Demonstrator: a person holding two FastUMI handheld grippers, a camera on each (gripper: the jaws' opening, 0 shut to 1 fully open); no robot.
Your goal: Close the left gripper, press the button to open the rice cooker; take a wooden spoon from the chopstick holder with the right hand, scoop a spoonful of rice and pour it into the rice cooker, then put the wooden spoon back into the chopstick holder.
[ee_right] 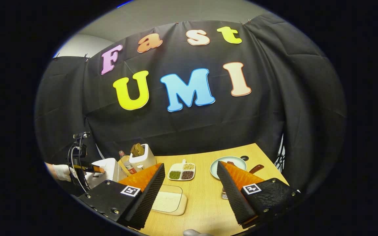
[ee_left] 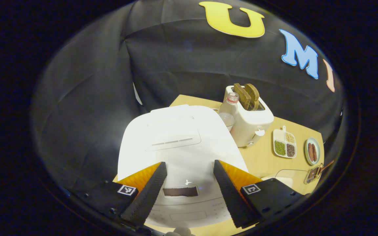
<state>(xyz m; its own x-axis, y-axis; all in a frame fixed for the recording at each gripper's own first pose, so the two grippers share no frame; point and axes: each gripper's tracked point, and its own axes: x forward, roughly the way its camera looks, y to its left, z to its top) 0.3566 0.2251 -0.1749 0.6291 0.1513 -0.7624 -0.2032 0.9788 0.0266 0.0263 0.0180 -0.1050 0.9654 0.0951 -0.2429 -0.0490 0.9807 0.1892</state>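
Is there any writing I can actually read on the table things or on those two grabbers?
None can be read.
Rice cooker: faint print on its front panel, too blurred.
Bottle: label too small.
Left gripper and right gripper: a square black-and-white marker on each finger mount, a pattern, not words.
Toaster: no writing visible.

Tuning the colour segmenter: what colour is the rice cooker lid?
White, plain. The rice cooker lid shows best in the left gripper view.
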